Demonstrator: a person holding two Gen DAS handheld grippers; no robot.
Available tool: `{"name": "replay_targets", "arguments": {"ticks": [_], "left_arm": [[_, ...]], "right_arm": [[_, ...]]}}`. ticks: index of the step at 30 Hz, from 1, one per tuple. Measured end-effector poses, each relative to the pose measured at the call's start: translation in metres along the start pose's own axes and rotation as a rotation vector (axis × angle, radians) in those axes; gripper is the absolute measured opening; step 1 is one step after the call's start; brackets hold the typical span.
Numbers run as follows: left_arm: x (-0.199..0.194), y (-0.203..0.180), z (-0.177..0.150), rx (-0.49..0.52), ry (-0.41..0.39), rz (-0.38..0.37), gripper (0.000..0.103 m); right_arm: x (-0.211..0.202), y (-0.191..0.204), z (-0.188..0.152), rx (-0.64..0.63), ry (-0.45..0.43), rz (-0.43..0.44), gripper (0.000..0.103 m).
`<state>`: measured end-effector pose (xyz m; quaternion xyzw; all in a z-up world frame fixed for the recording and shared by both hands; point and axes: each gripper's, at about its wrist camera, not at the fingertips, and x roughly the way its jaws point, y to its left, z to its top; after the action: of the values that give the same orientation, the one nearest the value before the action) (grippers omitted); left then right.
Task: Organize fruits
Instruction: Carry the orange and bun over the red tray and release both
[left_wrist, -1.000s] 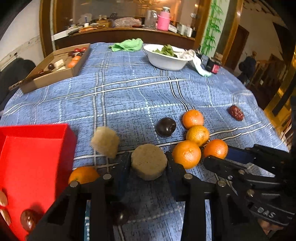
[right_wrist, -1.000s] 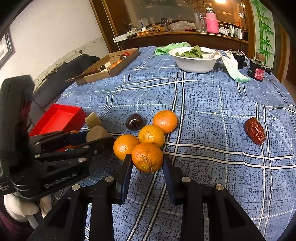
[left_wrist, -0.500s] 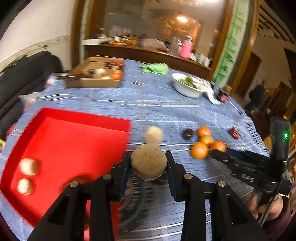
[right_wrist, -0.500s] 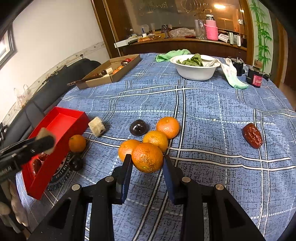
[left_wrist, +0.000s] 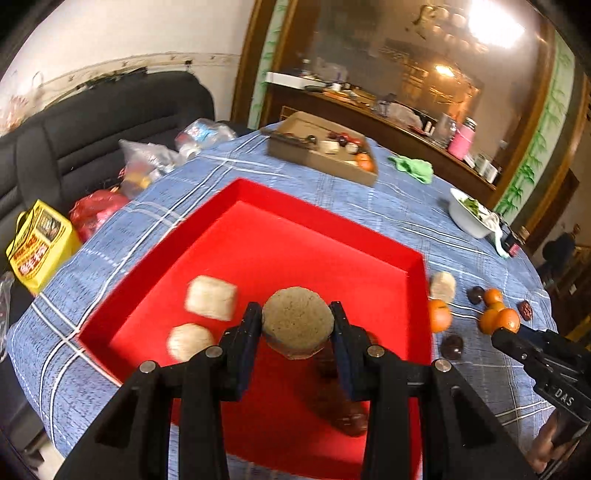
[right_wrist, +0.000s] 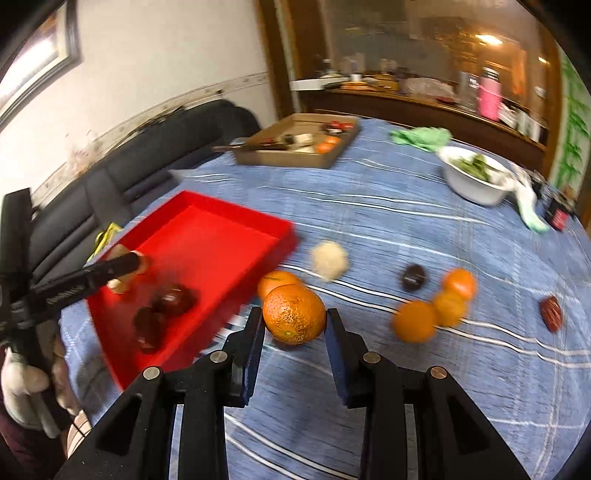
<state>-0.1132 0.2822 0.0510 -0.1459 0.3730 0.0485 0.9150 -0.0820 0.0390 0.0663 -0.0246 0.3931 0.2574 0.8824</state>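
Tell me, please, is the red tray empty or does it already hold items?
Not empty: the red tray holds two pale pieces and dark fruits.

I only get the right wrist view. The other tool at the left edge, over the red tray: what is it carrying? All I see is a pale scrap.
Observer: The left tool is shut on a round tan piece, held over the red tray.
Operator: Is anything pale lying in the tray?
Observer: Yes, two pale pieces, a blocky one and a rounder one. They lie apart, near the tray's left wall.
Operator: Anything on the cloth that I miss?
Observer: A dark round fruit sits on the blue cloth just outside the tray, close to a loose orange.
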Motion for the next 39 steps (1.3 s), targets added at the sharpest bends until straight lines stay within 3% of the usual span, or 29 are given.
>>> {"name": "replay_targets", "arguments": {"ticks": [10, 20, 23, 26, 30, 35, 39], "left_arm": [[0.015, 0.018, -0.004, -0.019, 0.027, 0.019, 0.036], [0.015, 0.028, -0.002, -0.049, 0.016, 0.006, 0.037], [0.01, 0.031, -0.001, -0.058, 0.001, 0.003, 0.043], [0.007, 0.032, 0.001, -0.067, -0.009, 0.002, 0.046], [0.002, 0.033, 0.002, -0.08, -0.018, 0.005, 0.053], [-0.006, 0.026, 0.003, -0.072, -0.028, 0.002, 0.053], [-0.016, 0.015, 0.003, -0.048, -0.041, -0.001, 0.058]], "right_arm": [[0.055, 0.066, 0.026, -0.103, 0.076, 0.03, 0.036], [0.103, 0.085, 0.04, -0.133, 0.138, -0.002, 0.037], [0.111, 0.089, 0.041, -0.136, 0.143, -0.004, 0.037], [0.115, 0.088, 0.042, -0.121, 0.149, 0.012, 0.038], [0.109, 0.085, 0.045, -0.102, 0.125, 0.03, 0.055], [0.083, 0.082, 0.048, -0.098, 0.062, 0.021, 0.057], [0.059, 0.069, 0.046, -0.059, 0.017, 0.022, 0.067]]}}
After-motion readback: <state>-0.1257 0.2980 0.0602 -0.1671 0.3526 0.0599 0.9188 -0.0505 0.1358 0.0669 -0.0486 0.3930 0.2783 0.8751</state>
